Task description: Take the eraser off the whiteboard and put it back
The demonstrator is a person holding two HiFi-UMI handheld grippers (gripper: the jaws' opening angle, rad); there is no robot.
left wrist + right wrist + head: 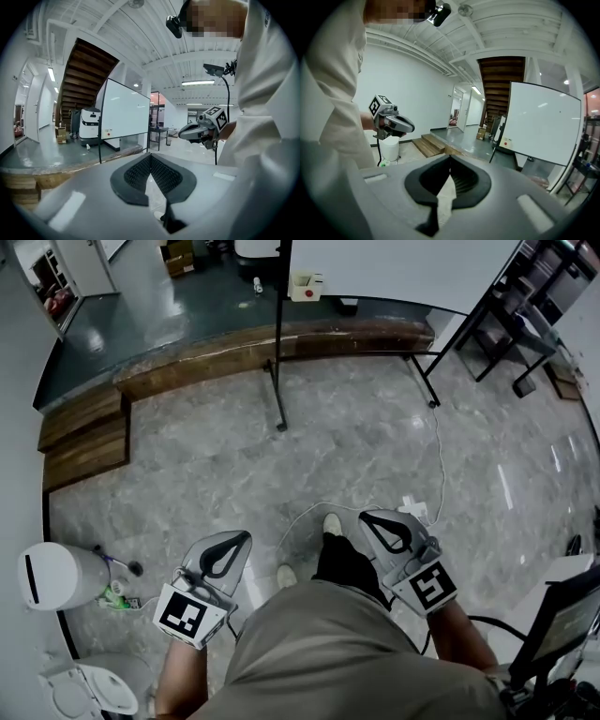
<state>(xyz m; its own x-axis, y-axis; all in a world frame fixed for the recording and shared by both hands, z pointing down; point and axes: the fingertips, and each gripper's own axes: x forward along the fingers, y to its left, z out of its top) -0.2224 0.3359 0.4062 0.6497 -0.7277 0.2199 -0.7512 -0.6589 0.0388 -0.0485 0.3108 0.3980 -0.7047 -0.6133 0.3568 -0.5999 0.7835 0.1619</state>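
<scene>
Left gripper (242, 538) and right gripper (367, 518) both closed tip to tip, empty, held low at the waist and aimed toward the far side. Far ahead stands the whiteboard (394, 268), with the eraser (306, 284) at its lower left corner, well apart from the 2 grippers and roughly midway between their lines. Neither clearly nearer. Eraser's long axis too small to tell.

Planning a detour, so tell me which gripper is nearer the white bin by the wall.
Left. The left gripper hangs just right of the white bin; the right gripper is farther off, beyond the person's legs.
</scene>
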